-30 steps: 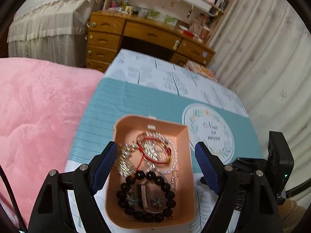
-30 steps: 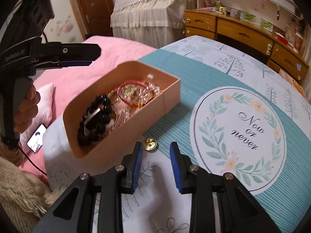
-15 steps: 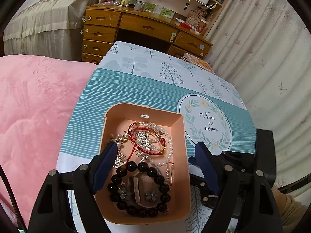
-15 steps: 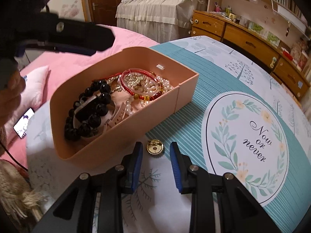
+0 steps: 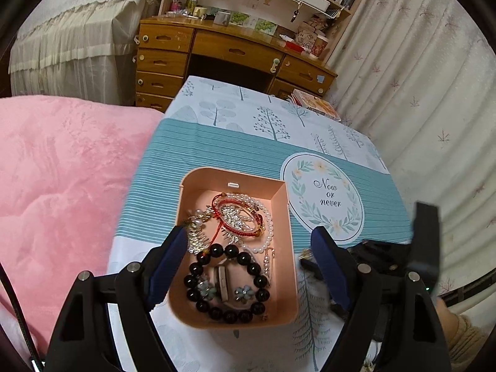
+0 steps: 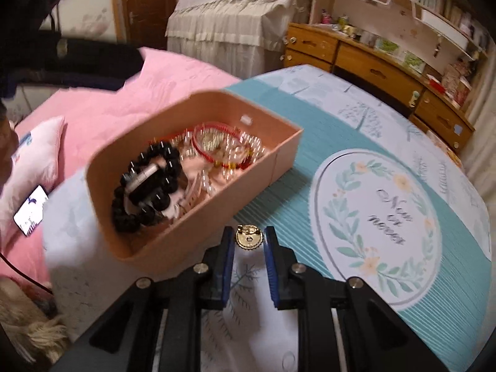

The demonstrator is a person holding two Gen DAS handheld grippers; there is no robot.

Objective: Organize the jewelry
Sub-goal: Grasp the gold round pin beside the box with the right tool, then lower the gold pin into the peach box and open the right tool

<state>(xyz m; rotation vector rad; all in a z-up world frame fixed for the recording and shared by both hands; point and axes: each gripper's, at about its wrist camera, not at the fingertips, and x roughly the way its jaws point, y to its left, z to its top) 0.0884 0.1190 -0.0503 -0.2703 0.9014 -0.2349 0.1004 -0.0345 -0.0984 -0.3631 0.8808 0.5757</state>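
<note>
A peach tray sits on the table with a black bead bracelet, a red cord bracelet, a pearl strand and a silver comb in it. My left gripper is open, its fingers either side of the tray above it. A small gold brooch lies on the cloth by the tray's near right side. My right gripper is open, its blue pads either side of the brooch, not closed on it. The right gripper also shows in the left wrist view, low at the right.
The table has a teal and white tablecloth with a round "Now or never" print. A pink quilt lies left with a phone on it. A wooden desk and curtains stand behind.
My right gripper has moved forward so the gold brooch now lies between its fingertips. The left gripper has shifted back and up over the tray.
</note>
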